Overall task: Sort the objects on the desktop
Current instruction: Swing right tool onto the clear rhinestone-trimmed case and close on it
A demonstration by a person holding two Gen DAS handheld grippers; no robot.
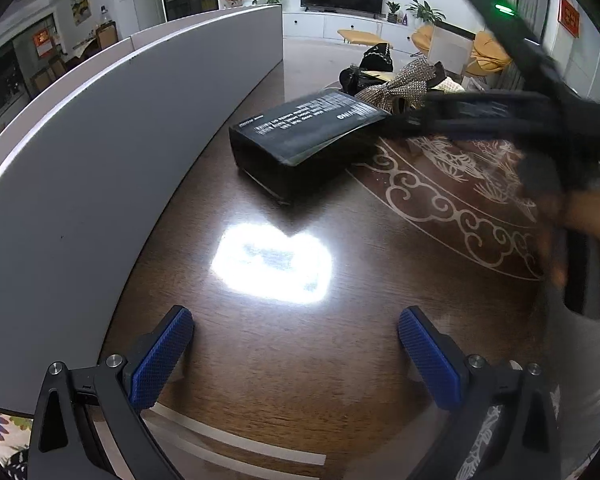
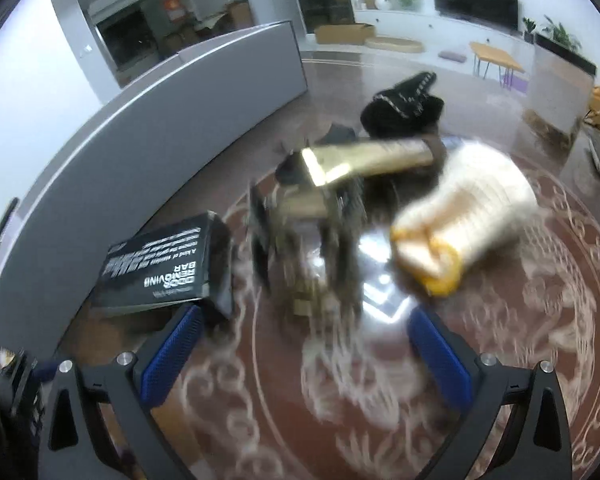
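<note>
1. Left hand-held gripper: blue pads wide apart, nothing between them, hovering over bare dark bench with a bright glare patch ahead.
2. Right hand-held gripper: pads also wide apart and empty, low over the patterned part of the bench; view is motion-blurred.
3. Nearest task item: 1 black box with white print, lying flat on the bench beside the grey partition, just ahead-left of the right gripper.
4. Behind it, a clutter pile near bench centre: 1 sparkly dark mesh item (too blurred to name), 1 gold tube lying across the top, 1 cream roll with a yellow end to the right, 1 black bag with a chain farthest back.
5. Step in hand, my guess: right gripper is lining up on the pile or the box, nothing grasped yet.
6. To do it well: slow down so the view settles, pick 1 item only, centre it between the pads before closing; the gold tube on top looks easiest, and lifting it first avoids dragging the pile.
7. Count: 2 grippers, 1 box, 1 tube, 1 roll, 1 bag, 1 mesh item.
</note>
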